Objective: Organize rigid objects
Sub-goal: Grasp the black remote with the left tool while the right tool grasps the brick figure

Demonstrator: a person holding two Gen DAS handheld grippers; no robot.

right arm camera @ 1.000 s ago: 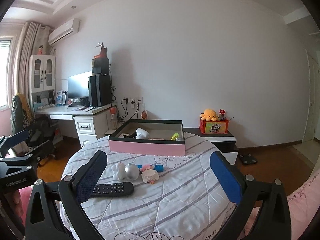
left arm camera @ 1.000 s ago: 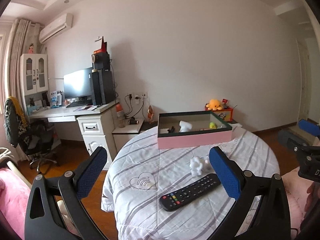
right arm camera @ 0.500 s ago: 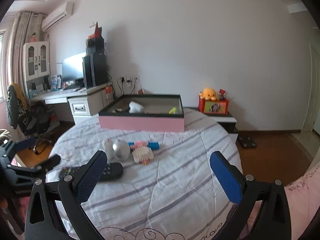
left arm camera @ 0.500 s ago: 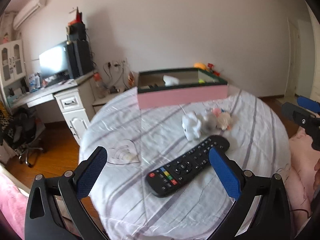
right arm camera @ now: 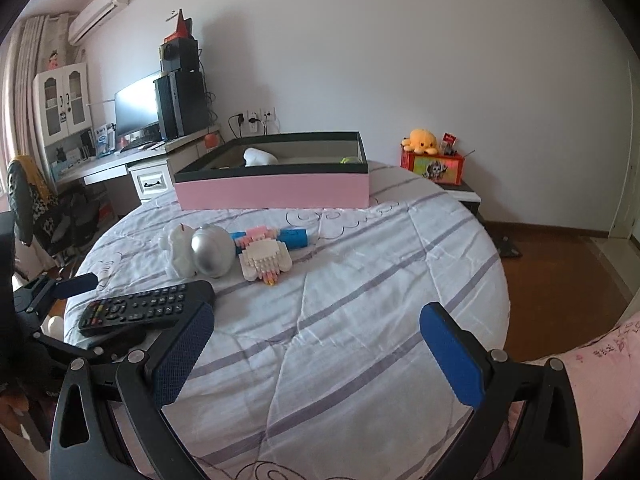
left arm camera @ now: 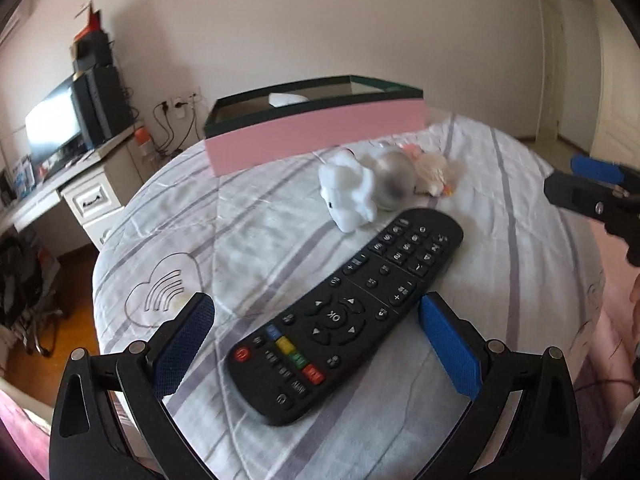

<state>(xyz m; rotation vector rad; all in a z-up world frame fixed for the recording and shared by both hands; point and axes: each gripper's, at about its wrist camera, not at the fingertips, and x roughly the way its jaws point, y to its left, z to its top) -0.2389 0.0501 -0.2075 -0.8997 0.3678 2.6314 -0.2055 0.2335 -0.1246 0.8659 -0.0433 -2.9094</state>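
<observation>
- Left gripper hangs low over the black plastic remote control; jaws spread wide, one blue pad on each side of the remote's lower half, neither pad touching it as far as the blurred view shows.
- Remote lies flat and diagonal on the round desk covered with a white, grey-striped quilted cloth, near its left edge, button side up.
- Just beyond the remote's far end: small white plastic animal figure, touching a shiny silver ball; remote and figure close, contact unclear.
- Beside the ball, a cream-and-pink toy built of small bricks, with a blue cylinder behind it.
- Open rectangular box with pink sides and dark green rim sits at the far side of the desk; a white object and a small yellow-green one lie inside.
- Right gripper hovers over bare cloth at the near right of the desk, jaws released wide, nothing between them, well apart from the toys.
- In the right wrist view the remote sits left of that gripper's left finger.
</observation>
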